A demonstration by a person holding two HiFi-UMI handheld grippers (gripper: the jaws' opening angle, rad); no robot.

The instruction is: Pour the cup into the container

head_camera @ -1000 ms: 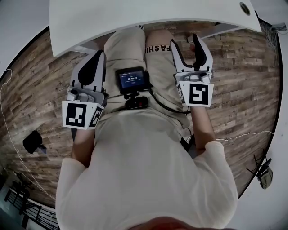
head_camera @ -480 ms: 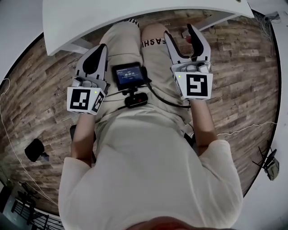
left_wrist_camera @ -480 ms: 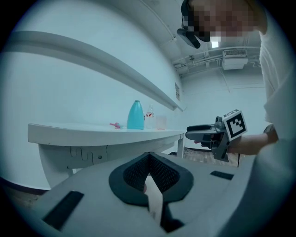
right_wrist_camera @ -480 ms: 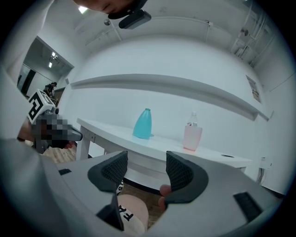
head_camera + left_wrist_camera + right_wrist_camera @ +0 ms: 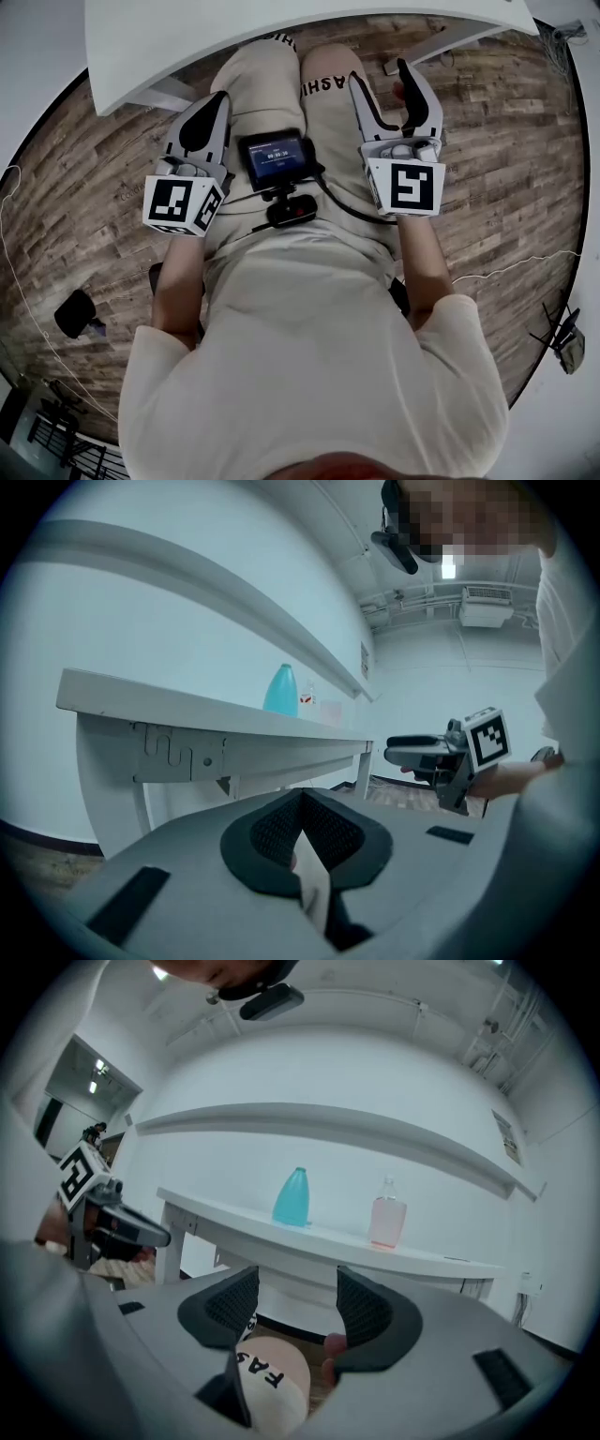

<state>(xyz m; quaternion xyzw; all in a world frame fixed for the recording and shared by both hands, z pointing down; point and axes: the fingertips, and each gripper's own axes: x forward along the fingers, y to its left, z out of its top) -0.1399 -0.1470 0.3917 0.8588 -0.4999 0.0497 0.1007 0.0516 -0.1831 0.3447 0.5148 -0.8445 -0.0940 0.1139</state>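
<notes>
Currently on show: one person in pale top and trousers (image 5: 309, 309), facing a white table (image 5: 281, 19) over a wood-plank floor (image 5: 75, 206), with a handheld gripper in each hand. Item one, left gripper (image 5: 219, 98): held low above the person's left thigh, short of the table edge, its marker cube (image 5: 180, 204) toward the body; its own view shows the two dark pads (image 5: 272, 832) pressed together at the tip with nothing clamped, so it is closed and empty. Item two, right gripper (image 5: 380, 75): held above the right thigh, roughly level with the other, marker cube (image 5: 408, 187) toward the body; its jaws stand apart, with nothing held, only the lettered knee (image 5: 272, 1377) showing behind the gap. Item three, teal bottle-shaped vessel (image 5: 292, 1197): upright on the tabletop, untouched. Item four, clear bottle with pink contents (image 5: 386, 1218): upright on the same tabletop, to the right of the teal vessel and apart from it, well clear of both grippers. Item five, small screen device (image 5: 276, 157): mounted at the person's front, between the two grippers.
</notes>
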